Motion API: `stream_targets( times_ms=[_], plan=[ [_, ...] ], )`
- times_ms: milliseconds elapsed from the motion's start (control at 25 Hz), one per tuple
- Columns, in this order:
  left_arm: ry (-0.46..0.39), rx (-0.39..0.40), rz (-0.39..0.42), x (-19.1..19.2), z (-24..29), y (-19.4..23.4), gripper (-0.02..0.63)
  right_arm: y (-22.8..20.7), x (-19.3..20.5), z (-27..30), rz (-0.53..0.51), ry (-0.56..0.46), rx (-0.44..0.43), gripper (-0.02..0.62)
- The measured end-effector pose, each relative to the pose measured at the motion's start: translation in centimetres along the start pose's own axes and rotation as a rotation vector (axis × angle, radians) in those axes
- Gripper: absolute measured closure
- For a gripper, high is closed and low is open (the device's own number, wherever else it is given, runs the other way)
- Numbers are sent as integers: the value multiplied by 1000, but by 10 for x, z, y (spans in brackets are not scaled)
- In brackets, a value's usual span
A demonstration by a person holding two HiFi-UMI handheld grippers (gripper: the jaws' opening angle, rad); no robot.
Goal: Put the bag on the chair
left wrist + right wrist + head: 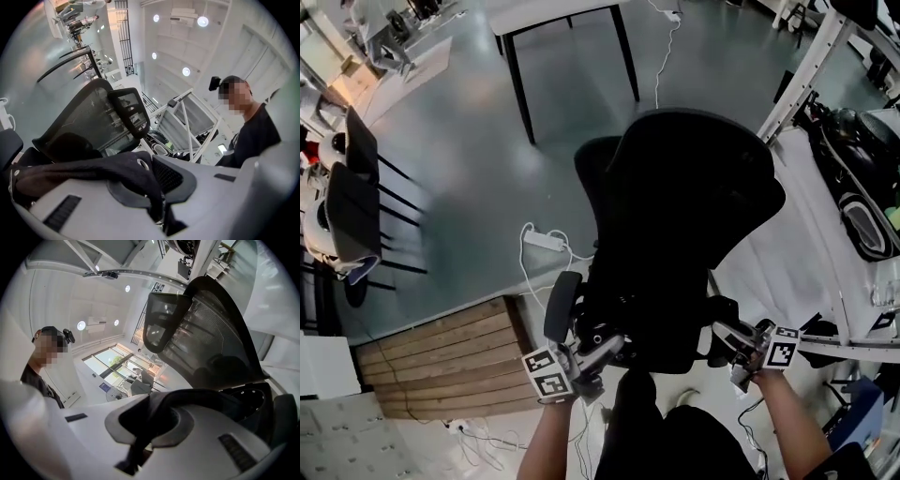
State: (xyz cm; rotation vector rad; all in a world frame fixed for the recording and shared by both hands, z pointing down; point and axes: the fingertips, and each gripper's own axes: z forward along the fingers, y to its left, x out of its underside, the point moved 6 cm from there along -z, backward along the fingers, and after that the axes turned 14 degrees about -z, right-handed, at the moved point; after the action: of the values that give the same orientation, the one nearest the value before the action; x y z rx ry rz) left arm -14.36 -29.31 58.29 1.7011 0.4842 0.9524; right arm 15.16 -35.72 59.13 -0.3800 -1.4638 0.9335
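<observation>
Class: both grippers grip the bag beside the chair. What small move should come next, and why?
Probably lower the bag onto the chair before opening. The left gripper and right gripper are each shut on its dark fabric, the chair back rises just ahead, and nothing shows the bag resting yet.

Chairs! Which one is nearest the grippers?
The big mesh office chair, just ahead of the left gripper and right gripper; the thin black chairs stand far left.

place: open office-lab hall | signs: mesh office chair point(675, 216) centre; black-legged table point(553, 17) top; power strip point(544, 240) on grey floor point(469, 141); round ceiling lights point(202, 21) upper right
</observation>
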Motion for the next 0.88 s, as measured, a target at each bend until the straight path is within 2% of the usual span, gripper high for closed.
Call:
stream_targets(
  times_ms=[280, 520, 880],
  plan=[
    [47, -4, -66, -23, 27, 54, 577, -54, -4, 17, 35, -5, 70, 574],
    [81, -21, -142, -30, 39, 103, 578, -94, 8, 26, 88, -18, 144, 574],
    [114, -107, -230, -36, 54, 168, 578, -151, 28, 44, 120, 122, 199, 574]
  ],
)
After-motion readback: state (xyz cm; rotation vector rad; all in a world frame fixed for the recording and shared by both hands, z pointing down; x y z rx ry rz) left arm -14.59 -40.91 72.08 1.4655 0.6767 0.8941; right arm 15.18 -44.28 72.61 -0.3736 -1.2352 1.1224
